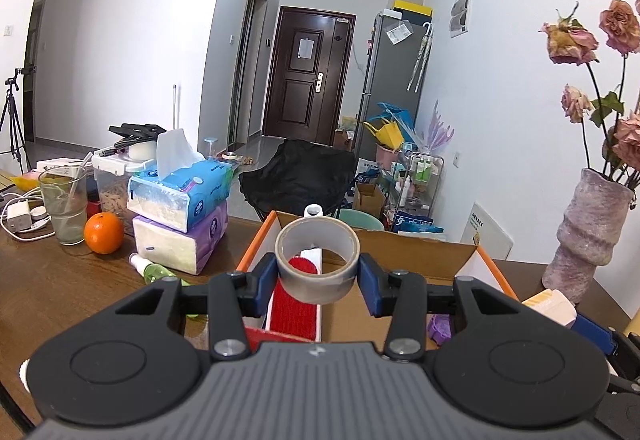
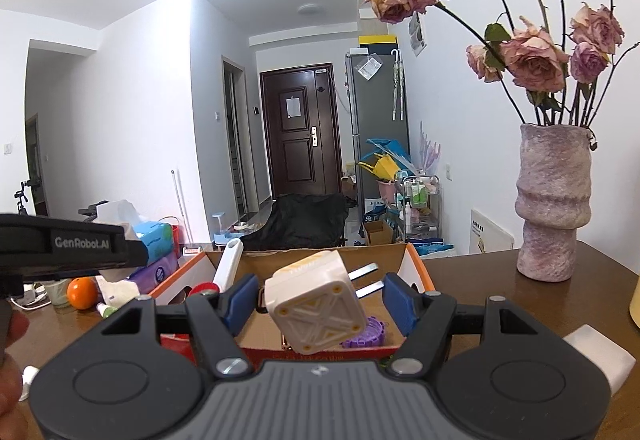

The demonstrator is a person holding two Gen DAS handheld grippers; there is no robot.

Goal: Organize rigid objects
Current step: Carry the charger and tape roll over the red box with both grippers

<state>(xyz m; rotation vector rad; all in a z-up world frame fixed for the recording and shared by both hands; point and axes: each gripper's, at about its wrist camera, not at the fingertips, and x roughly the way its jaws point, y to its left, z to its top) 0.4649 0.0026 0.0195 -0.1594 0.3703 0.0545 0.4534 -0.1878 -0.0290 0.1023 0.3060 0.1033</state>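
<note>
Tape roll [image 1: 318, 264] in left gripper [image 1: 318, 280]

Lint brush [image 1: 296, 296] half buried behind the tape roll [image 1: 318, 260]; purple piece [image 2: 366, 334] in the cardboard box [image 2: 420, 272] mostly masked by the white plug [image 2: 316, 308]; print on the tissue packs [image 1: 180, 195] too small to read

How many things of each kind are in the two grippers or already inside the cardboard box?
Tape roll, in the left gripper: 1
Plug adapter, in the right gripper: 1
Red brush, in the box: 1
Purple item, in the box: 1
White tube, in the box: 1
Total: 5
</note>
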